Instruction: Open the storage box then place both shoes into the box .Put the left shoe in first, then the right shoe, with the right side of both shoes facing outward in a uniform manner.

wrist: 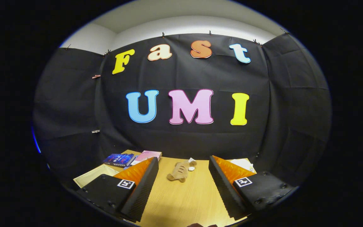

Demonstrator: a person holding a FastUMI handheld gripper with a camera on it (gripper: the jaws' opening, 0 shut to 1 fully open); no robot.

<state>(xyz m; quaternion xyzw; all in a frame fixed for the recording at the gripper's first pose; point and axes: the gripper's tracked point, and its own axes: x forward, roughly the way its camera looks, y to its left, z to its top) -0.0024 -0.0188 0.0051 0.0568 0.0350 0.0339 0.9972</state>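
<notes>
The gripper view rides low over the wooden table [181, 195], facing the booth's black wall. Its spread fingers [143, 186] frame the table's far edge.

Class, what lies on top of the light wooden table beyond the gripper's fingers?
On the light wooden table lie a tan plush toy, dark blue book and pink book. The open gripper hides the rest.

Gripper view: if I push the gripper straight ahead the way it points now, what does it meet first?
Likely the tan plush toy, lying on the wooden table just ahead of the open gripper, roughly centred between its fingers. Nothing lies nearer. The height is hard to judge, so the gripper may pass over it toward the black cloth wall.
</notes>
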